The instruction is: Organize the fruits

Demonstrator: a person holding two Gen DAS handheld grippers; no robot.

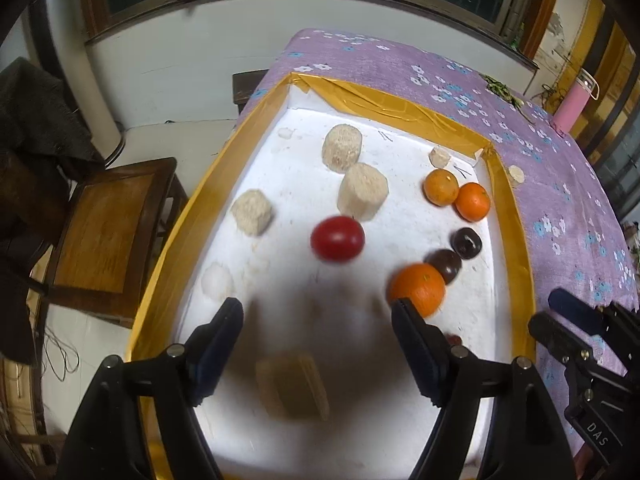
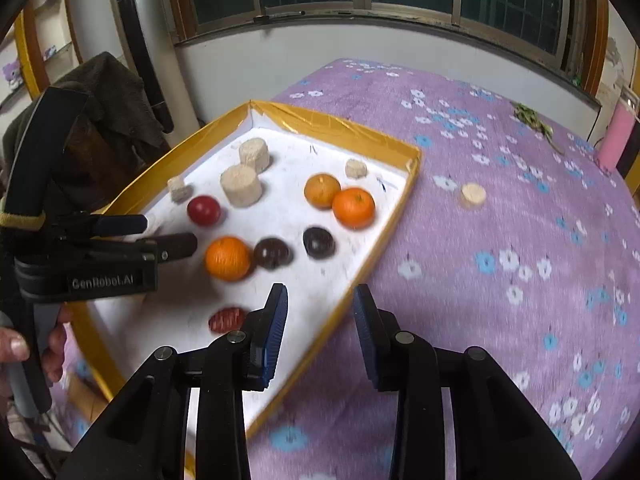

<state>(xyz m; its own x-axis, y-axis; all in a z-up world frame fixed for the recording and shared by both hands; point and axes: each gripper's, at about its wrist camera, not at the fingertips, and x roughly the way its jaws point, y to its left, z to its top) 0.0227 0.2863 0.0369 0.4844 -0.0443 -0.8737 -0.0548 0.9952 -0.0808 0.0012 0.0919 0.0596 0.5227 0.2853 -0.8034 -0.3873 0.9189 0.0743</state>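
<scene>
Two grippers hang empty: left gripper [image 1: 316,312], fingers spread, above the tray [image 1: 384,98] facing the red fruit [image 1: 338,238]; right gripper [image 2: 320,300], parted, over the tray's edge. Round fruit could roll off a clipped approach.

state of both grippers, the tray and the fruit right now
left gripper: open, empty, over tray
right gripper: open, empty, at tray's edge
tray: uncovered, holding fruit
near orange: loose, touching a dark plum
red apple: loose, alone
</scene>
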